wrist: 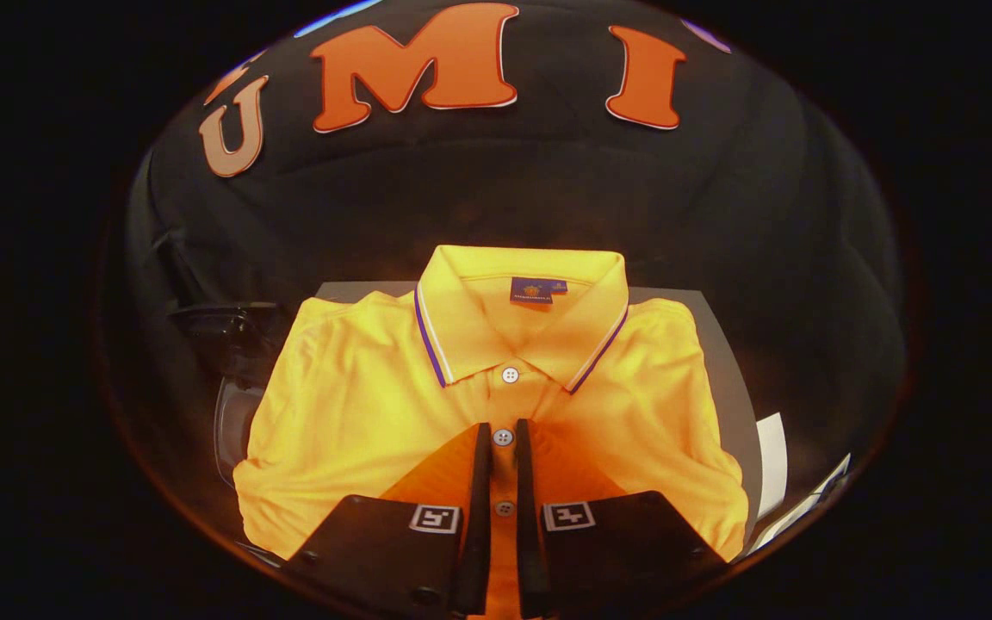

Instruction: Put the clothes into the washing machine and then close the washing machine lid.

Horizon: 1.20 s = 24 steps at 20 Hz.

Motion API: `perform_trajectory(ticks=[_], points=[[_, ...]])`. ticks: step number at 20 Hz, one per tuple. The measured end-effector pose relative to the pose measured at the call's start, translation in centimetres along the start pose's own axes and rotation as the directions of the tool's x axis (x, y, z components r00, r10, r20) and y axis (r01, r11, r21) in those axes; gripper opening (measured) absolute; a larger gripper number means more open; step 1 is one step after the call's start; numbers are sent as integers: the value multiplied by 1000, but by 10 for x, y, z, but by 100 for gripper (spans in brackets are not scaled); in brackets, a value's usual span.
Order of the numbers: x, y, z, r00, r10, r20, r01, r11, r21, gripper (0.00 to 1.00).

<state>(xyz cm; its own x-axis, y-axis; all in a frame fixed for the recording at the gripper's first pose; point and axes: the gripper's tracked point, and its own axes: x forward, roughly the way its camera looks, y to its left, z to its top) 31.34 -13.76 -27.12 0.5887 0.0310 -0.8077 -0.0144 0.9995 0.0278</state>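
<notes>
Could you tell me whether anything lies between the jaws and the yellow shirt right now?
Nothing visible does. The gripper is right over the folded yellow shirt, its jaws nearly closed with the button strip showing in the narrow gap between them. Whether they pinch the cloth cannot be told.

A recording booth — black cloth wall (496,198) behind a grey surface (724,362) bearing a folded shirt (358,405).

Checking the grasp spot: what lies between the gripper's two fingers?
In the gripper view, the yellow polo shirt's button placket lies in the narrow gap of the gripper, two buttons showing there.
</notes>
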Motion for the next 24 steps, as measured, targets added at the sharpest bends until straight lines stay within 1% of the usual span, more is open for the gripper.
perform_trajectory(ticks=[2, 3, 4, 7, 11, 14, 17, 20, 24], points=[[1, 0, 2, 1000, 8, 22, -8, 1000, 8, 22], [1, -2, 5, 998, 16, 54, -17, 1000, 25, 22], [0, -1, 3, 996, 29, 85, -32, 999, 35, 10], [-5, -3, 5, 984, 66, 163, -78, 995, 69, 10], [-23, 0, 16, 951, 101, 292, -138, 985, 108, 10], [-46, 2, 23, 935, 130, 330, -186, 972, 143, 10], [-78, 13, 36, 906, 166, 388, -245, 955, 164, 9], [-112, 43, 45, 883, 197, 426, -290, 943, 165, 9], [-164, 86, 53, 848, 205, 489, -325, 929, 173, 9]])
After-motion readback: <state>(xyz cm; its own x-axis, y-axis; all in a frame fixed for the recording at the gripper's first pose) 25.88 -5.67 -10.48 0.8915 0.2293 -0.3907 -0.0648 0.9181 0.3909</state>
